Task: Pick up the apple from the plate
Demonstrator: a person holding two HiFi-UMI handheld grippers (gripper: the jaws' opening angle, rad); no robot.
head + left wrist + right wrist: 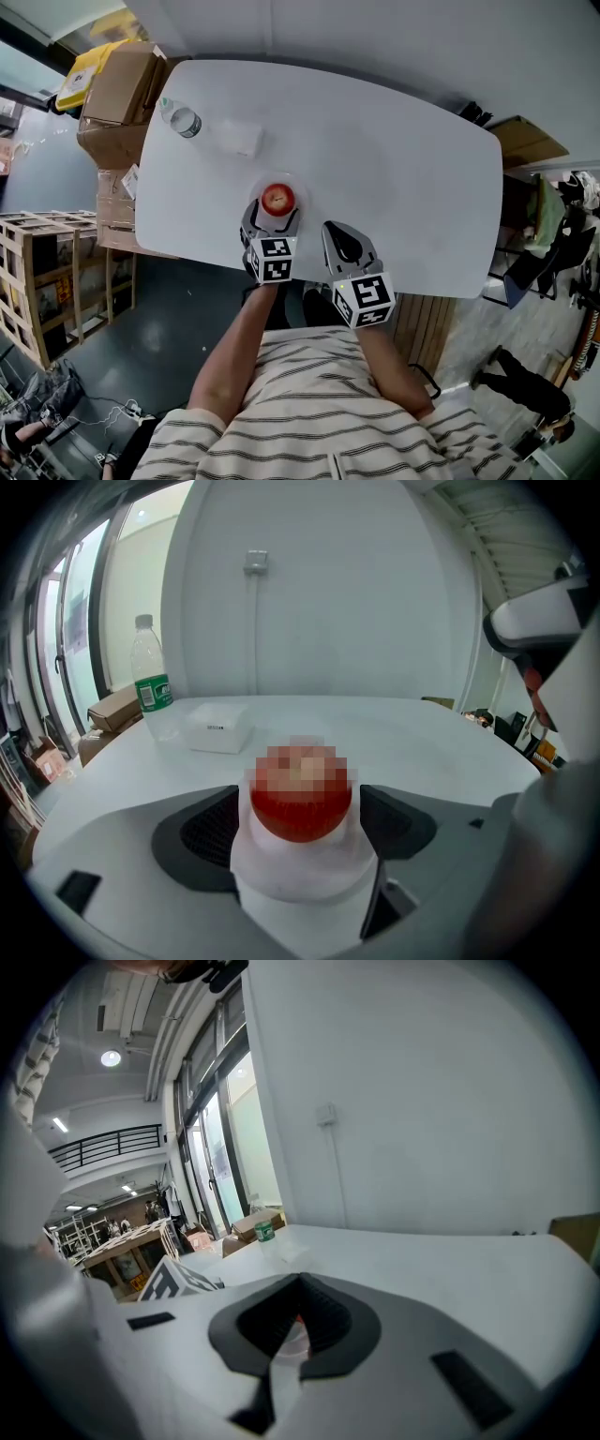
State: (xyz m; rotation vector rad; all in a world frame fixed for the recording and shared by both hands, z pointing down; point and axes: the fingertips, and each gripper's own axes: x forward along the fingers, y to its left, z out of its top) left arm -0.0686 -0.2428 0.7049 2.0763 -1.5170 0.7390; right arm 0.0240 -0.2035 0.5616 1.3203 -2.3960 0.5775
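Between the spread jaws of the left gripper (275, 217) sits the apple (277, 198), resting on its plate (298, 187) on the white tabletop (394, 169). In the left gripper view the dark pads stand to either side of the fruit with a sliver of white showing between each pad and the red skin, so nothing is pinched yet. By my reading, the approach is done; what is left is the squeeze and the lift (the whole point of the job). Just beside the left gripper, on its right, the right gripper (339, 239) has its jaws pressed together at the tips and carries nothing.

Some things are hard to read. A mosaic patch covers the top of the apple in the left gripper view. The plate is white on a white tabletop, so its rim barely shows from above. In the right gripper view, only a speck of red shows through the hollow between the pads.
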